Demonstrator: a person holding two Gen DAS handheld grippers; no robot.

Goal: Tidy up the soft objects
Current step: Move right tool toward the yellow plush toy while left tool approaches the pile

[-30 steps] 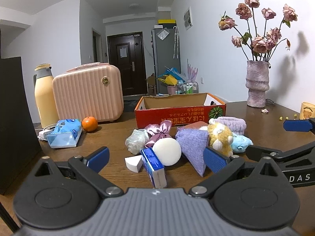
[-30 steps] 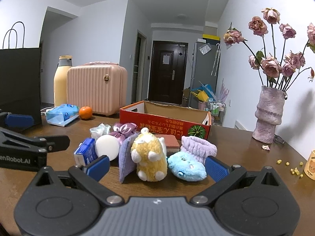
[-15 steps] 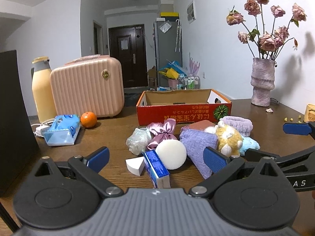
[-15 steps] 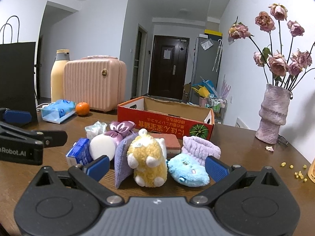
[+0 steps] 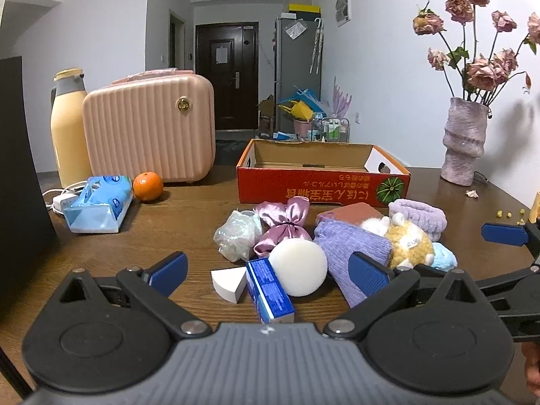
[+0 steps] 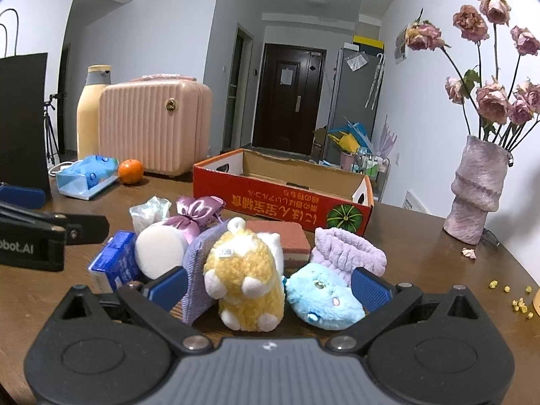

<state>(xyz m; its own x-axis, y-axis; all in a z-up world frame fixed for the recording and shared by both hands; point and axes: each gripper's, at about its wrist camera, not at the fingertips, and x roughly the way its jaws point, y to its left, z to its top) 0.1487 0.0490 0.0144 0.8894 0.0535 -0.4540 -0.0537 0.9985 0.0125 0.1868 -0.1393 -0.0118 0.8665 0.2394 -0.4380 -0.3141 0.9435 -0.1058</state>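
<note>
A heap of soft things lies on the brown table in front of a red cardboard box (image 5: 324, 189) (image 6: 280, 199). It holds a yellow plush (image 6: 244, 276) (image 5: 408, 244), a blue plush (image 6: 324, 298), a lilac headband (image 6: 347, 251), a purple knit pouch (image 5: 351, 246), a white round sponge (image 5: 298, 266) (image 6: 158, 253), a pink satin bow (image 5: 285, 221), a crumpled clear bag (image 5: 238, 234), a white wedge sponge (image 5: 229, 283) and a blue-white pack (image 5: 268, 292). My left gripper (image 5: 266, 271) is open before the sponge and pack. My right gripper (image 6: 268, 283) is open, its fingers flanking the two plushes.
At the back left stand a pink ribbed case (image 5: 150, 128), a cream flask (image 5: 67, 128), an orange (image 5: 147, 186) and a blue tissue pack (image 5: 99, 204). A black bag (image 6: 23, 118) borders the left edge. A vase of dried roses (image 6: 477, 192) stands far right, crumbs (image 6: 509, 295) near it.
Both grippers have moved forward toward the heap, so the objects look larger. The right gripper's fingers now reach alongside the yellow and blue plushes. Both stayed open.
</note>
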